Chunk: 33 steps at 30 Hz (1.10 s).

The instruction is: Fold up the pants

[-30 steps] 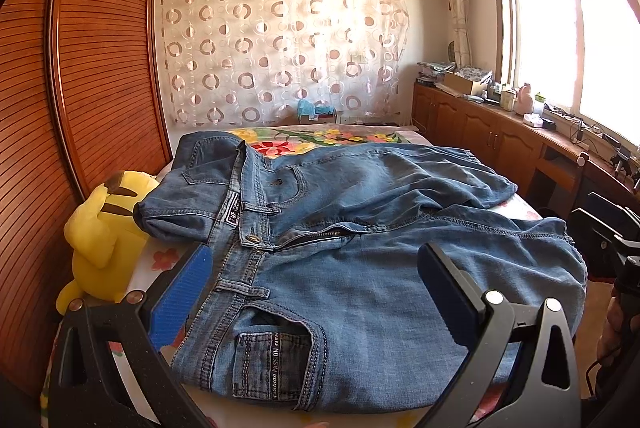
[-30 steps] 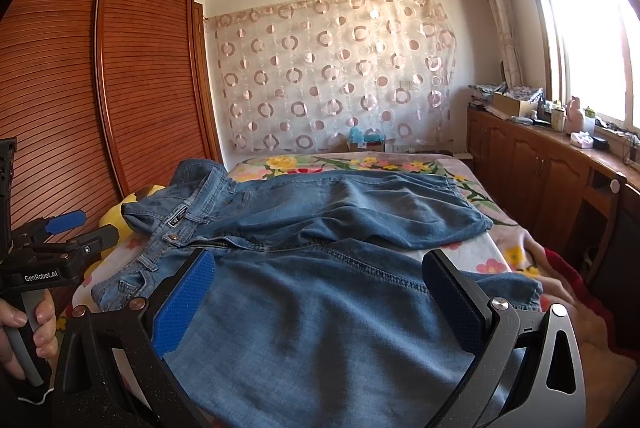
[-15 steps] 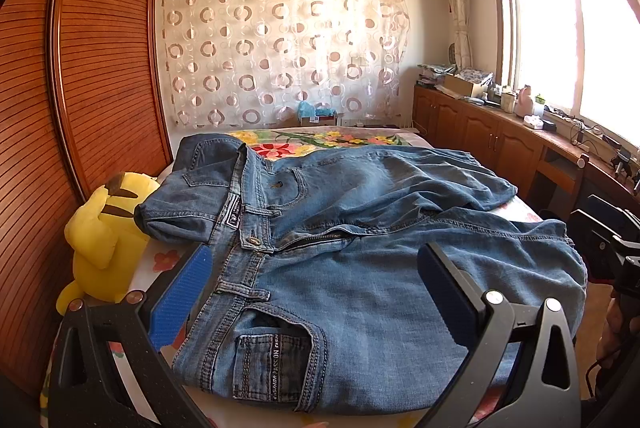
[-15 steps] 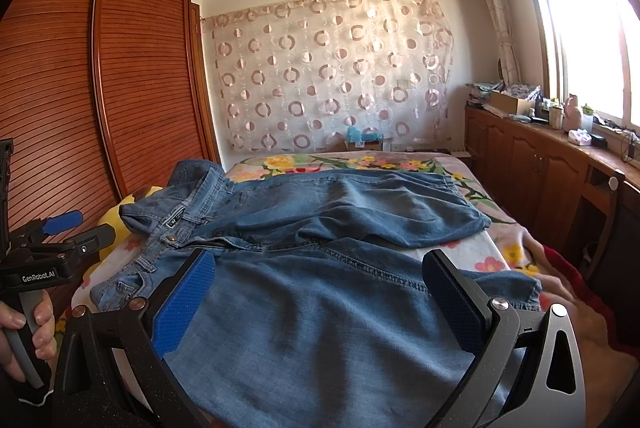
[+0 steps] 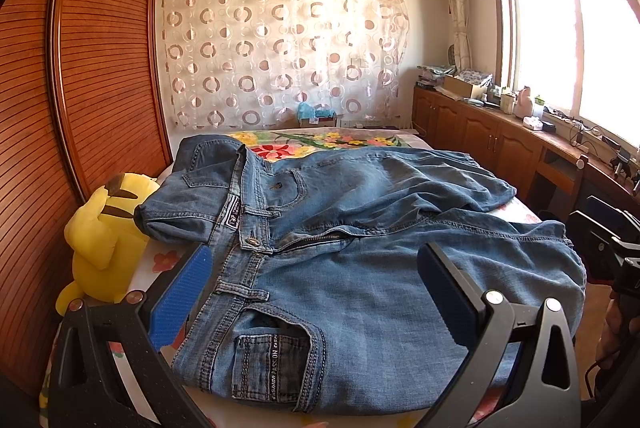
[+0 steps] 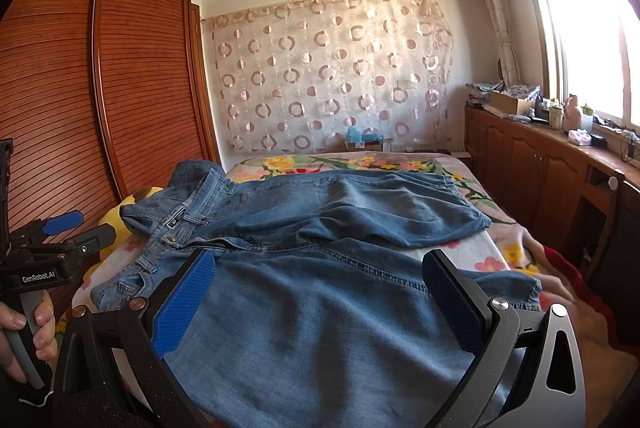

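Your left gripper (image 5: 312,292) hangs just above the jeans (image 5: 360,248) at the waistband end, jaws spread wide and holding nothing. Your right gripper (image 6: 320,292) hovers over the near leg, jaws spread as well. The jeans lie across the bed (image 6: 492,256). Left of the jeans sits a yellow plush toy (image 5: 100,240); beyond the jeans hangs the circle-patterned curtain (image 5: 280,48).

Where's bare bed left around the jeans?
Free: floral bedspread beyond the jeans toward the curtain, and the strip right of the legs. Crowded: waistband side, where the yellow plush sits by the wardrobe.
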{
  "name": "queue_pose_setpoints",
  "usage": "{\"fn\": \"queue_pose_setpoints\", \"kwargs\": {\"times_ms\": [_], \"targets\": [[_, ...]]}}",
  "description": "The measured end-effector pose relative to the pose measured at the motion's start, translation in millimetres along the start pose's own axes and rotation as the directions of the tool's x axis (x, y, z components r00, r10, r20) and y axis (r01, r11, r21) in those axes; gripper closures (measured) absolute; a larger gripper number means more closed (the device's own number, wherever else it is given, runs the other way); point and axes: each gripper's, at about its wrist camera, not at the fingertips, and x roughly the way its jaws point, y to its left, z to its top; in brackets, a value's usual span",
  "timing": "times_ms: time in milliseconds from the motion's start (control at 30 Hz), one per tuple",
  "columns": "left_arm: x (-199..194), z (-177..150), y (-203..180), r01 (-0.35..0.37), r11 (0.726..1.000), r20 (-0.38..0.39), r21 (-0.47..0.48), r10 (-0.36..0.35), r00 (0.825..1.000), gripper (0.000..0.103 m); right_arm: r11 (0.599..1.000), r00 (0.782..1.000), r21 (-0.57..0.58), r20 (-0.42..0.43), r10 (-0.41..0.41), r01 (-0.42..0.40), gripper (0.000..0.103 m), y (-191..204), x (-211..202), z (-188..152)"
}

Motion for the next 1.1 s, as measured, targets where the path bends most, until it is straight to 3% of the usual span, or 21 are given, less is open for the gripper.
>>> {"fn": "queue_pose_setpoints", "kwargs": {"times_ms": [667, 1100], "targets": [[-1.5, 3.5, 1.4, 0.002, 1.000, -0.001, 0.000, -0.002, 1.000, 0.000, 1.000, 1.000, 0.000, -0.003, 0.001, -0.001, 0.000, 0.6, 0.6, -0.2], [24.5, -17.0, 16.7, 0.009, 1.000, -0.081, -0.026, -0.011, 0.997, 0.001, 1.000, 0.997, 0.010, -0.080, -0.013, 0.014, 0.000, -9.4, 15.5, -5.6]]}}
